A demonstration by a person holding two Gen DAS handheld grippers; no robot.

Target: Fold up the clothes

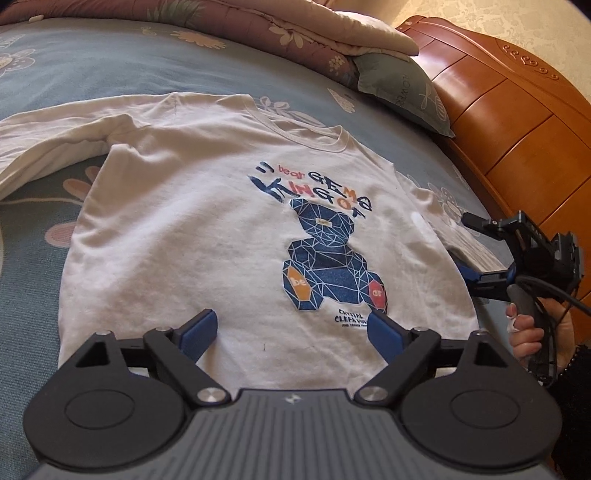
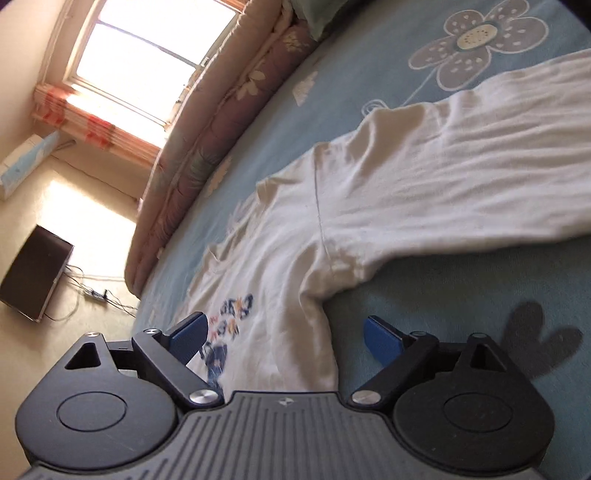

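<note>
Blue-padded fingers of our left gripper stand wide apart just above the lower front of the white long-sleeved T-shirt, with nothing between them. The shirt lies face up and spread out on the blue flowered bedsheet, its bear print showing and its collar toward the folded quilt and pillow. Our right gripper is likewise wide and empty; it straddles the shirt's side edge below the armpit, with one sleeve stretched out across the sheet. In the left wrist view this gripper appears at the shirt's right edge, held by a hand. We judge the task to be at its start: the garment is laid flat and no fold is made yet. The next move calls for each gripper to come down on a shirt edge, close on a single run of fabric and carry it over toward the middle without dragging the body. We cannot see the hem, which the left gripper's housing hides; the far sleeve is cut off at the frame edge, and the print is blurred in the right wrist view.
</note>
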